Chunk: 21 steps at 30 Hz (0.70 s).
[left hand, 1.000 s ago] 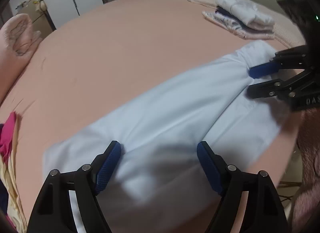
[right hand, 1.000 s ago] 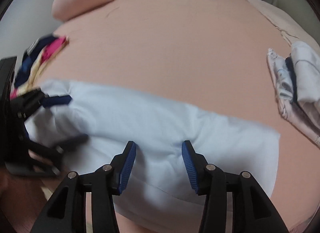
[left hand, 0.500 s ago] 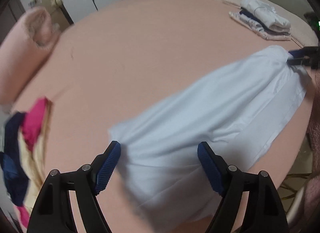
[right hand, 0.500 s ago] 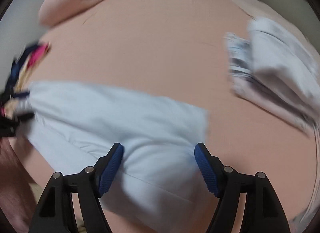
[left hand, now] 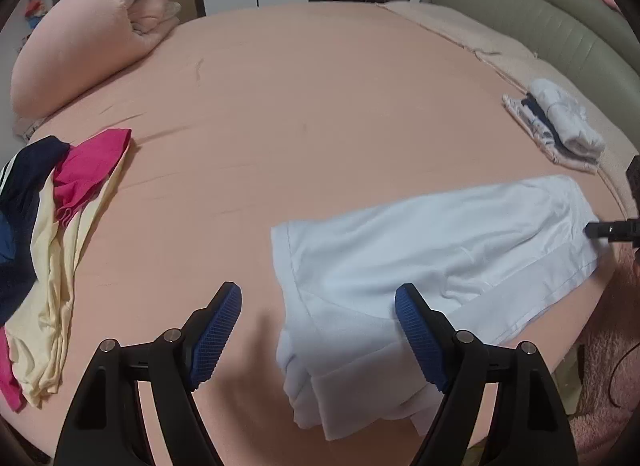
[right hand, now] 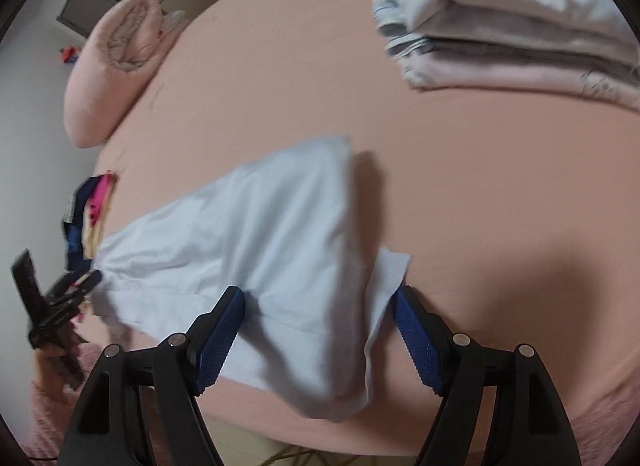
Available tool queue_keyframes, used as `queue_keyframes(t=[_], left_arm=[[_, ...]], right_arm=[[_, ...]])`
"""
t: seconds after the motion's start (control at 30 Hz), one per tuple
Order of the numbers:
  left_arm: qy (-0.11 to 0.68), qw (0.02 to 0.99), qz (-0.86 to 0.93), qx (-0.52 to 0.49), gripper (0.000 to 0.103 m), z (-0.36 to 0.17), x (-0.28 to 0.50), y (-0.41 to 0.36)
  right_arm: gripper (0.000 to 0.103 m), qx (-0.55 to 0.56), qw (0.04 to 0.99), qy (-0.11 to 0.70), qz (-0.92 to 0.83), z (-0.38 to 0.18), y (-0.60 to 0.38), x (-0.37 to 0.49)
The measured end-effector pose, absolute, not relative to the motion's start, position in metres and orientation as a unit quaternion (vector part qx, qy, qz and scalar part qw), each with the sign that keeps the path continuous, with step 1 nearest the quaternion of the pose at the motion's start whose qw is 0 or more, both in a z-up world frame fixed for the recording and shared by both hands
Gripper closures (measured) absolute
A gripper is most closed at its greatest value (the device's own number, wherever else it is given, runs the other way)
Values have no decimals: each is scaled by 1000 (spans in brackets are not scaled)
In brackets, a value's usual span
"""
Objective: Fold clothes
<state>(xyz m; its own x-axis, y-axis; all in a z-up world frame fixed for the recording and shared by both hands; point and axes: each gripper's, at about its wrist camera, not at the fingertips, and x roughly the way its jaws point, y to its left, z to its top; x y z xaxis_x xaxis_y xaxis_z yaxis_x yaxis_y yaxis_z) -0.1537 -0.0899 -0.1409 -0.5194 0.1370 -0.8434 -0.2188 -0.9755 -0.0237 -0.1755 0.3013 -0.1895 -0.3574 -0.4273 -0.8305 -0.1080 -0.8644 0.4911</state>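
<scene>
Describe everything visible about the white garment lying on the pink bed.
The white folded cotton-looking garment lies flat as a long strip near the front edge of the pink bed sheet, with stitched hems and soft creases. One end is doubled over in bunched layers and hangs slightly past the bed edge. The open left tool hovers over that end; the open right tool straddles the other. Whether either touches the cloth cannot be told.
</scene>
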Motion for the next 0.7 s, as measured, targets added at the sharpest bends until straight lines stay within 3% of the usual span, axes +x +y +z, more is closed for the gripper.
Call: queue_keyframes(t=[0.1,0.13,0.17,0.2,0.33,0.43,0.57,0.63,0.7], left_arm=[[25,102,871,-480,24,-143,-154,-98],[19,96,873,-478,24,-143,-152,-101],[13,87,877,-472,24,-141,-148,-104],[1,77,884,-462,24,-139,-145,-110],[-55,46,900,-430,24,-134,-146,-136],[-78,51,907,-411,24,-132,-146,-146],[-68,57,906,-413,24,-137,-146,-144],[-60,62,905,-416,24,-139,-145,-138],[-60,69,905,-415,24,-140,-144,-133]], right_arm=[[27,555,106,-223,-794,-196,293,-183],[35,550,103,-231,-796,-195,298,-182],[47,543,106,-254,-793,-192,305,-181],[71,533,114,-284,-789,-188,313,-179],[74,512,122,-328,-784,-168,332,-161],[76,498,151,-304,-798,-140,323,-162],[75,541,127,-201,-807,-133,286,-175],[54,568,74,-182,-799,-146,295,-171],[49,584,40,-198,-787,-160,311,-164]])
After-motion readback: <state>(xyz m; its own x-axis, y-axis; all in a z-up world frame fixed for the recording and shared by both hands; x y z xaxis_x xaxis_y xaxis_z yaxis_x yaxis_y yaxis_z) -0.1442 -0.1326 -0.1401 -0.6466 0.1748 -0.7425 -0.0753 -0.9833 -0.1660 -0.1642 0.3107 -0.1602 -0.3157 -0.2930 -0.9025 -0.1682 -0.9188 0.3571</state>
